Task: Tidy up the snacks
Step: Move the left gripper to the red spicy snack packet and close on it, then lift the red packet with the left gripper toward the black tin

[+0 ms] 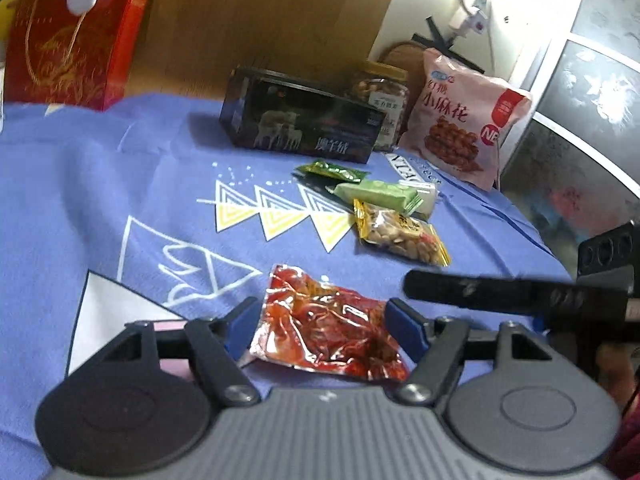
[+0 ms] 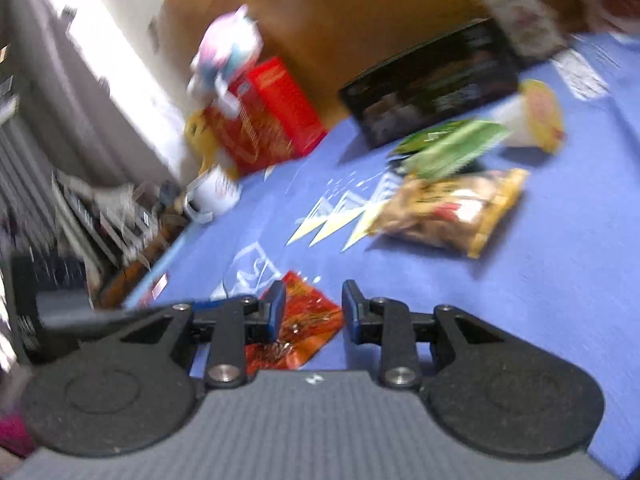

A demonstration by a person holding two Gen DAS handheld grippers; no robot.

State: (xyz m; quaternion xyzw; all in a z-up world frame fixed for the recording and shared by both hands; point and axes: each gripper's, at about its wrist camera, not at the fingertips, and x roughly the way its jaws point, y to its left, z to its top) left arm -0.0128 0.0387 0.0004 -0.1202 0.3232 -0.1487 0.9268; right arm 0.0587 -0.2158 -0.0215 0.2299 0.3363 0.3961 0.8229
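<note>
Here the left hand-held gripper (image 1: 320,322) stands wide, its blue pads on either side of a red snack packet (image 1: 326,326) that lies flat on the near part of the blue cloth (image 1: 100,184) covering the table; the pads do not press on it. The right hand-held gripper (image 2: 314,308) is narrower and frames a corner of the same red snack packet (image 2: 306,320) (that view is blurred, so contact cannot be told). Farther off lie a yellow peanut packet (image 1: 400,236), a pale green packet (image 1: 380,194) just beyond it and a dark green packet (image 1: 332,170) beside that. At the far edge stand a dark box (image 1: 304,120), a jar of nuts (image 1: 380,92) and a pink bag (image 1: 464,120) to its right. A red box (image 1: 76,36) stands at the far left.
</note>
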